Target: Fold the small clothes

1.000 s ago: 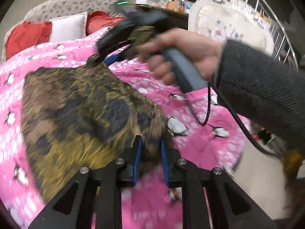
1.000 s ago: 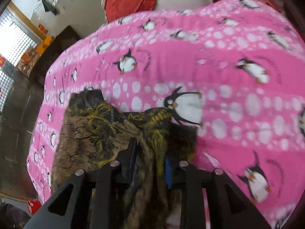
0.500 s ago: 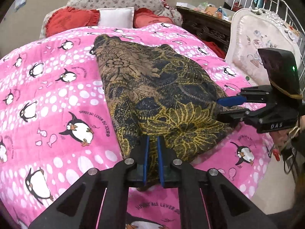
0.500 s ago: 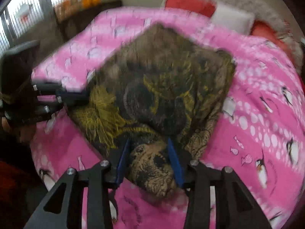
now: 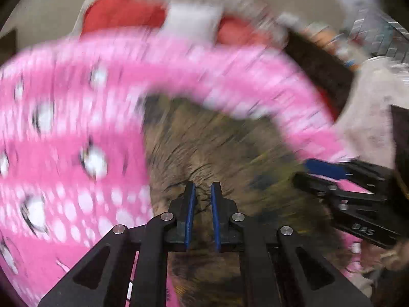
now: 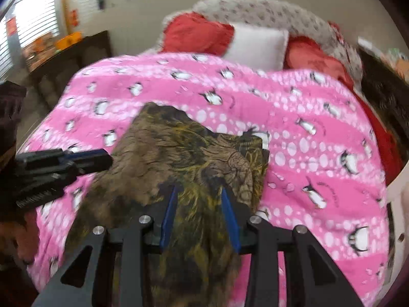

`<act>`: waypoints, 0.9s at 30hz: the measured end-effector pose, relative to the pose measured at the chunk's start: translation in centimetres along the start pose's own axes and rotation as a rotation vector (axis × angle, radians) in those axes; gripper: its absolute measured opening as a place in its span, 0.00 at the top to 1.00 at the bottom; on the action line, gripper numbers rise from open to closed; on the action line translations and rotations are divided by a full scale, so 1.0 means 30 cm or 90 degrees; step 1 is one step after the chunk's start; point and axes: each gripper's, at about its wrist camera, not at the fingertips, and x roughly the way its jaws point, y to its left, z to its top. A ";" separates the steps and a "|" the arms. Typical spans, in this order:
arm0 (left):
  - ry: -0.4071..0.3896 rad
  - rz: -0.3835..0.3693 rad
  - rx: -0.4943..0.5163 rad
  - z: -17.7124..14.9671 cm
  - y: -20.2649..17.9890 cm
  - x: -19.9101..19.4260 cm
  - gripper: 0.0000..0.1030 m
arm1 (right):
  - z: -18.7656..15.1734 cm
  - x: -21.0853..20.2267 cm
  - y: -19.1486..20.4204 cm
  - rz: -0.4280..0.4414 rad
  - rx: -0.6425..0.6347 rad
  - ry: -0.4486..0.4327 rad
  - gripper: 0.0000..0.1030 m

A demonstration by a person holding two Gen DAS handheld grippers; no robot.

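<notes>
A brown, black and yellow patterned garment (image 6: 179, 158) lies on the pink penguin bedspread (image 6: 306, 133). In the left wrist view it is blurred (image 5: 217, 153). My left gripper (image 5: 203, 192) is nearly shut, and cloth sits between its blue pads at the garment's near edge. It also shows at the left of the right wrist view (image 6: 84, 160). My right gripper (image 6: 199, 192) has its jaws wide apart over the garment's near part, with cloth lying between them. It also shows at the right of the left wrist view (image 5: 314, 174).
Red pillows (image 6: 196, 34) and a white pillow (image 6: 255, 43) lie at the head of the bed. A dark wooden cabinet (image 6: 66, 56) stands at the far left. A dark bedside unit (image 5: 319, 69) and a pale padded chair (image 5: 370, 117) stand at the right.
Both grippers have swung to face along the bed. The garment now lies shorter and folded over. The right gripper's jaws stand wider apart. The left view is blurred from fast motion.
</notes>
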 end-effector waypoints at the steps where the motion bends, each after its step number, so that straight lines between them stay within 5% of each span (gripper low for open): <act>1: 0.018 -0.010 -0.017 -0.021 0.032 0.036 1.00 | -0.013 0.048 -0.013 -0.011 0.008 0.038 0.64; 3: -0.004 -0.023 -0.018 -0.021 0.043 0.007 1.00 | -0.046 0.136 -0.056 -0.015 0.047 0.106 0.63; 9: -0.091 -0.050 -0.062 0.150 -0.005 -0.070 0.97 | 0.065 0.030 -0.078 -0.024 0.125 0.001 0.60; 13: -0.109 -0.010 -0.049 0.234 -0.077 0.037 0.94 | 0.162 0.098 -0.096 -0.087 0.181 -0.038 0.39; 17: -0.078 0.039 -0.051 0.217 -0.025 0.187 0.91 | 0.141 0.280 -0.144 -0.135 0.193 0.020 0.39; 20: -0.096 0.014 -0.074 0.201 0.012 0.211 0.90 | 0.109 0.317 -0.207 -0.079 0.249 0.014 0.32; 27: -0.088 -0.022 -0.096 0.214 0.043 0.204 0.89 | 0.110 0.358 -0.250 -0.049 0.287 0.019 0.21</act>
